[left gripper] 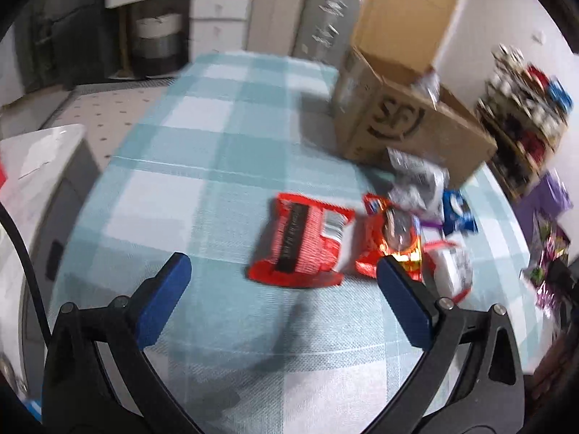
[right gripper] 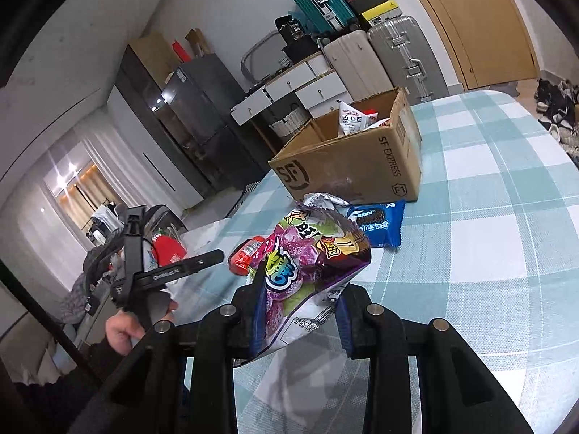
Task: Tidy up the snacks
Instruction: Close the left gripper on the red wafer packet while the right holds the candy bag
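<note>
Right wrist view: right gripper (right gripper: 300,307) clamps one purple snack bag (right gripper: 307,264); left gripper (left gripper: 282,289) gapes over one red packet (left gripper: 300,246).

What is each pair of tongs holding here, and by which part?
The right tongs are shut on the purple snack bag, gripping its lower end. The left tongs are open and hold nothing.
</note>
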`<state>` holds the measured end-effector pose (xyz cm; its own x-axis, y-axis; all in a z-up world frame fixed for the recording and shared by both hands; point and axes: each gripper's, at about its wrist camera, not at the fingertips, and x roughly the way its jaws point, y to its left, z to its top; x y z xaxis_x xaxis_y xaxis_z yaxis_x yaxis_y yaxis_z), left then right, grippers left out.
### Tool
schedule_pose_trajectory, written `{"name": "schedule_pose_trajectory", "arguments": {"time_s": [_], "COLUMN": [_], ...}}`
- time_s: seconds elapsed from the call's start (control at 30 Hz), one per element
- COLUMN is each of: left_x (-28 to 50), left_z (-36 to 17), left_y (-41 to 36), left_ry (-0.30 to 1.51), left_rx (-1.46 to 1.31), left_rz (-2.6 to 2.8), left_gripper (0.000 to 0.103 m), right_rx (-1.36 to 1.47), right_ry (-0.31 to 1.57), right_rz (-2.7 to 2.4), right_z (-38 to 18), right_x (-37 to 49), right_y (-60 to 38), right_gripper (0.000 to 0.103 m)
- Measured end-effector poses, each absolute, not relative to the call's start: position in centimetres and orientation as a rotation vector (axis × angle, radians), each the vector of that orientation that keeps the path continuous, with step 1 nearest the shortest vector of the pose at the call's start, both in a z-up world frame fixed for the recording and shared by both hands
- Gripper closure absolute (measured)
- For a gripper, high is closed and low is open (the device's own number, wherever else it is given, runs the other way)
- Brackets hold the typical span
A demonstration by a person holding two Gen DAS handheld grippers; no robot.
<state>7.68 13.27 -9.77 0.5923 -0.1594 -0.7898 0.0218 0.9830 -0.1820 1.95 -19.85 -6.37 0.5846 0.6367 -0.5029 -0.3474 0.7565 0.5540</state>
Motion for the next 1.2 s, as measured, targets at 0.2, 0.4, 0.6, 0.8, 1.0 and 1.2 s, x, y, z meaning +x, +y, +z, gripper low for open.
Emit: {"name": "schedule_pose_trajectory", "arguments": {"time_s": [0.2,0.4,0.6,0.8,1.0,1.2], "left_x": [9.9,10.8,12.0,12.6,11.8,10.9], "left_z": [-11.8,-12.0,-12.4,-12.2,-12.0,-11.9], "left_y": [12.8,11.6,12.0,12.1,10.6,10.1], "left_ry": [1.002,0.991,0.997,1.000,0.978,0.964], "left_rx": [-0.127,-0.060,-0.101,-0.097,0.013,0.035], "left_rz": [-0.107,-0.098,-0.092,-0.100,-0.161,-0.145], "left_gripper": [0.005,0.005,0.005,0.023,0.060,0.062], "right_rx": [0.409,0.419,0.426,0.440,0.449,0.453], "right_ry": [0.750,0.756,0.767,0.777,0.786,0.800], "right_rz": [0.615,0.614,0.606,0.586,0.581,0.577], "right_z": [-6.3,-6.3,-6.6,-6.9,-7.2,-7.4], "right_x": [1.8,1.9,2.1,2.4,2.5,2.5], "right_y": [-19.4,-19.4,-19.5,-20.1,-20.3,-20.5], "right_gripper": [0.071,0.071,0.071,0.071,0.071,0.071]}}
